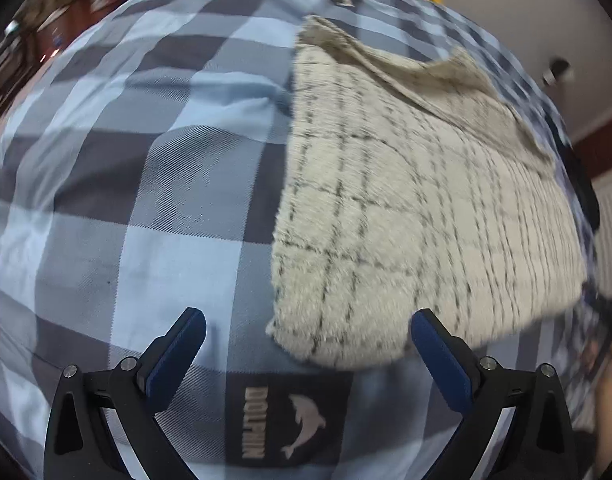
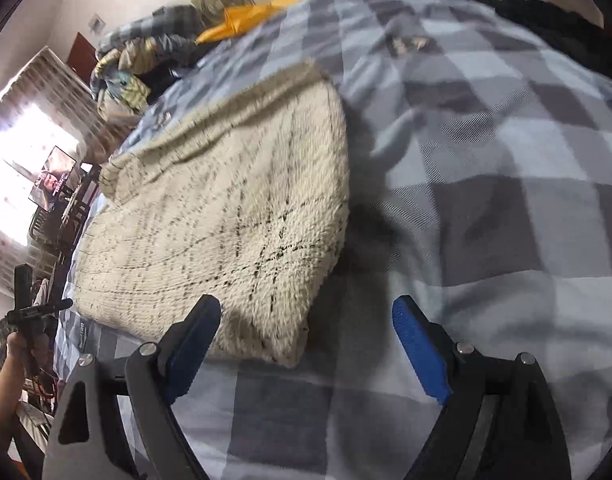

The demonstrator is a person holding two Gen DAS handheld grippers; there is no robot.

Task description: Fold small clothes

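Note:
A cream fuzzy garment (image 1: 406, 200) with thin dark grid lines lies folded on the blue and grey checked bedcover (image 1: 145, 200). Its near corner reaches between the fingers of my left gripper (image 1: 308, 320), which is open just above it with its pads off the cloth. In the right wrist view the same garment (image 2: 225, 220) spreads to the left and centre. My right gripper (image 2: 306, 306) is open over its near corner. The left blue pad (image 2: 193, 344) is at the cloth's edge and the right pad (image 2: 422, 352) is over bare bedcover (image 2: 486, 200).
A dark label with a dolphin (image 1: 285, 424) is sewn on the bedcover near my left gripper. An orange item (image 2: 249, 16) and a pile of clothes (image 2: 145, 60) lie at the far end. A hand holding a black tool (image 2: 25, 320) shows at the left edge.

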